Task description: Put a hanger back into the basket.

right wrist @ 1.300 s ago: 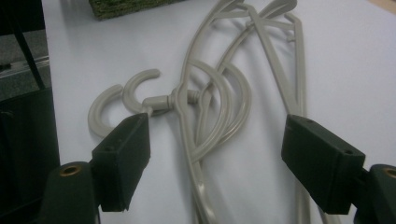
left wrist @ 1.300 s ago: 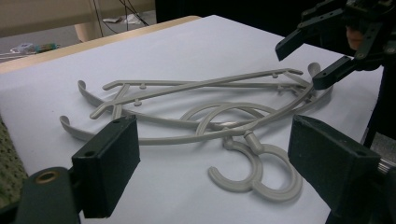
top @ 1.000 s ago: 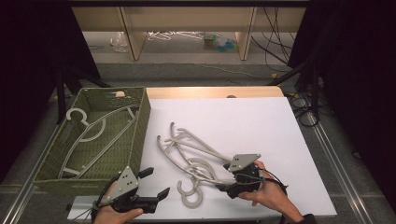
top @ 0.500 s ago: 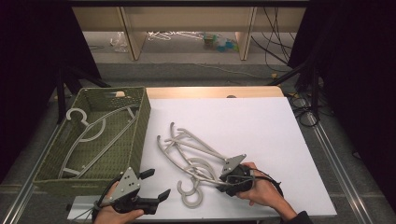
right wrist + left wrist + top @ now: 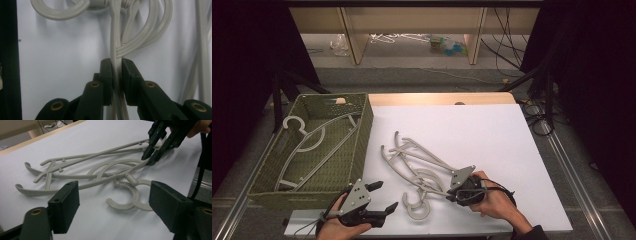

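Two grey hangers [image 5: 412, 167] lie tangled at the lower centre of the high view, on the white counter [image 5: 492, 135]. The right gripper [image 5: 453, 194] has just been closing and now its fingers [image 5: 106, 75] are clenched on a thin arm of one hanger. I think it should lift slowly and a little to the side, so the hooks can slip free from each other. The left gripper [image 5: 384, 196] waits near the hook with its fingers apart, holding nothing; its fingers have closed a little. A green woven basket [image 5: 362, 130] with one hanger inside stands at the left. Behind the counter are a wooden shelf [image 5: 412, 25] and loose cables on the floor.
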`<state>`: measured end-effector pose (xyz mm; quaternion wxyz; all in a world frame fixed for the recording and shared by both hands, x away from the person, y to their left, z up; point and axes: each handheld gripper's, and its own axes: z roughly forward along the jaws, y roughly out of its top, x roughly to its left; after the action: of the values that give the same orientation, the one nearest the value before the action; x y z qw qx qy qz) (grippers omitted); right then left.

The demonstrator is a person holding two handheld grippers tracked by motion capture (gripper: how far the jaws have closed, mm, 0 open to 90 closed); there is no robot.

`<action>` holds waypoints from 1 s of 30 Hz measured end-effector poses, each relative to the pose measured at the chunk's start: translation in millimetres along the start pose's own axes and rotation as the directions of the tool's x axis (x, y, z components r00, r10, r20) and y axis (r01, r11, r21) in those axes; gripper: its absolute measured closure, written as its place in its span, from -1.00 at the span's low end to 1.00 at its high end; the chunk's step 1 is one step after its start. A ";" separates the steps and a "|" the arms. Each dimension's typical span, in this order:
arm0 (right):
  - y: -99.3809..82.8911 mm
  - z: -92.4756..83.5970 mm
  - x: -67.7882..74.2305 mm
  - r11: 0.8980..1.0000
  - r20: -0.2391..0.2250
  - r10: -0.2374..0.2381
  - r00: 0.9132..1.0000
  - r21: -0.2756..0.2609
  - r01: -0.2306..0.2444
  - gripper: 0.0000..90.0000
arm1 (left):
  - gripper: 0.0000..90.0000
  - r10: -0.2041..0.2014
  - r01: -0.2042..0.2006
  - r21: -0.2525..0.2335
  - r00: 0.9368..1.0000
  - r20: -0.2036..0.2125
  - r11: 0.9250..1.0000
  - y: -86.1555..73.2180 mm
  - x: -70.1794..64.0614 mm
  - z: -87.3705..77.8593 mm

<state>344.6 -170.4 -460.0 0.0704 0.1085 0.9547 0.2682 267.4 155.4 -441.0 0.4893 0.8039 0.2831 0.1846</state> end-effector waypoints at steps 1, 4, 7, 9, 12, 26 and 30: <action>0.5 -2.0 -0.5 1.000 0.000 -0.009 1.000 -0.003 0.009 0.78 | -0.42 0.010 -0.010 0.003 1.000 -0.001 1.000 0.9 0.6 2.6; 2.3 -8.5 -0.2 0.999 -0.017 -0.021 1.000 -0.024 0.021 0.81 | -0.37 0.031 -0.031 0.022 1.000 -0.004 0.999 4.2 1.3 8.5; 3.9 -13.2 -0.4 0.999 -0.013 -0.039 0.999 -0.019 0.038 0.82 | -0.37 0.040 -0.040 0.037 0.999 0.000 0.999 6.6 1.9 14.1; 3.6 -13.8 -0.5 0.999 -0.016 -0.044 0.999 -0.014 0.044 0.82 | -0.37 0.069 -0.068 0.039 0.998 -0.008 0.997 8.7 4.1 18.4; 4.2 -16.7 0.5 0.998 -0.014 -0.065 0.998 -0.009 0.065 0.82 | -0.35 0.092 -0.091 0.054 0.996 -0.019 0.994 11.0 7.2 27.0; 3.8 -37.0 0.4 0.993 -0.048 -0.110 0.993 -0.053 0.107 0.82 | -0.21 0.273 -0.280 0.161 0.960 0.060 0.946 17.7 16.2 70.3; 3.6 -39.6 -0.1 0.993 -0.053 -0.105 0.993 -0.057 0.102 0.82 | -0.17 0.305 -0.314 0.166 0.949 0.076 0.935 17.6 15.3 76.3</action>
<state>337.7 -187.1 -424.6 0.0603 0.0495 0.9529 0.2930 327.8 106.7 -459.6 0.3880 0.8828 0.1563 0.2139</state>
